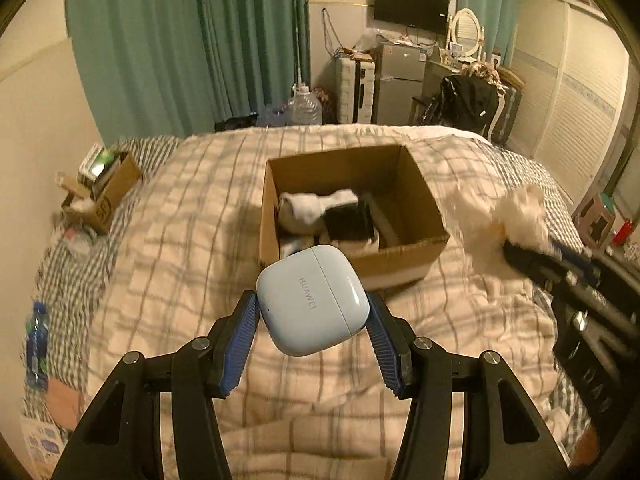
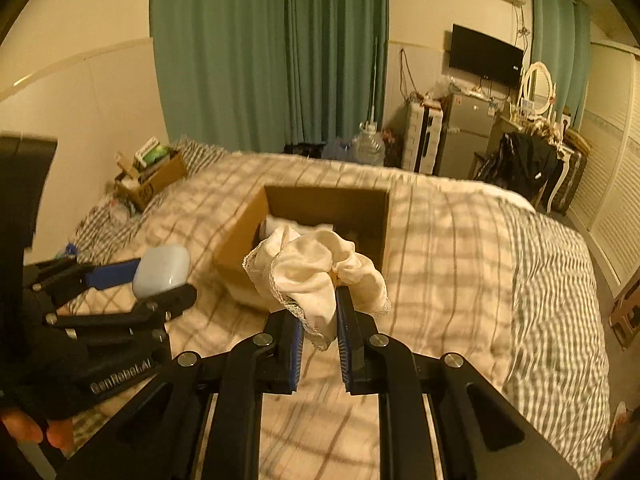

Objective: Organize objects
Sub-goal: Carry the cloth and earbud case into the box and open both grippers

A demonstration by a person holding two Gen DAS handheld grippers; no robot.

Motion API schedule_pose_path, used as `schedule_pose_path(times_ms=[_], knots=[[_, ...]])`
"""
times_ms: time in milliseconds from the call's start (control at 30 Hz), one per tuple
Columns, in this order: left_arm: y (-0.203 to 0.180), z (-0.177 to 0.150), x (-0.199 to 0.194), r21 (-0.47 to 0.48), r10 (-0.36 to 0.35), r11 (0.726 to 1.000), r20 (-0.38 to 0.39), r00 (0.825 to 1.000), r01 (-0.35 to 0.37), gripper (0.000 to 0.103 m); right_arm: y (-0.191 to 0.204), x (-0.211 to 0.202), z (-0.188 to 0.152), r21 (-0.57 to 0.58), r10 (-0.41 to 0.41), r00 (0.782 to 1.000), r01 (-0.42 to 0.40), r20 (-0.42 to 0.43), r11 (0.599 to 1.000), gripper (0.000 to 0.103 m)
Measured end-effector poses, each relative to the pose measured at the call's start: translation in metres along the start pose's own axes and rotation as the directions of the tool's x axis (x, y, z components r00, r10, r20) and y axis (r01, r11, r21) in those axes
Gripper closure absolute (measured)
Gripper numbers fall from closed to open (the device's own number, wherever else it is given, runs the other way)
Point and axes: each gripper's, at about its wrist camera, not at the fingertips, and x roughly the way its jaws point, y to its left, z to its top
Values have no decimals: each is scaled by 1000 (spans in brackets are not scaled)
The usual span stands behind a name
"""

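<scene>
Now both items are held above the bed (image 1: 192, 208), short of the box (image 1: 420, 196).

An earbud case (image 1: 312, 300) is gripped between the fingers of the left gripper (image 1: 312, 312), just before the box's near wall. A white cloth (image 2: 316, 268) is clamped in the right gripper (image 2: 320, 320), its fingers nearly closed on a bunched fold, with the rest draped toward the box opening. Socks and a dark item are already seen inside the box. The carrying step is judged to be in hand, with placement not yet done. Next, each load would need to be brought over the rim and lowered before the fingers are opened; the cloth's loose lace edge could be snagged on the wall.
</scene>
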Motion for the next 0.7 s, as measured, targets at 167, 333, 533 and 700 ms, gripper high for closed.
schedule_pose_path(times_ms=[167,333,533,700], knots=[[-9,31,11,48,0,999,32,999,-1,47,-12,11,37,1,14,999,-15,33,1000,89],[-10,67,29,51,-24,998,59,998,21,47,-21,32,65,-2,6,999,-6,41,1000,89],[-10,95,55,80,-29,997,82,996,22,47,-30,70,86,4,5,1000,-5,24,1000,89],[-7,104,89,106,-10,994,60,998,3,47,-34,109,94,6,8,1000,-8,-3,1000,89]])
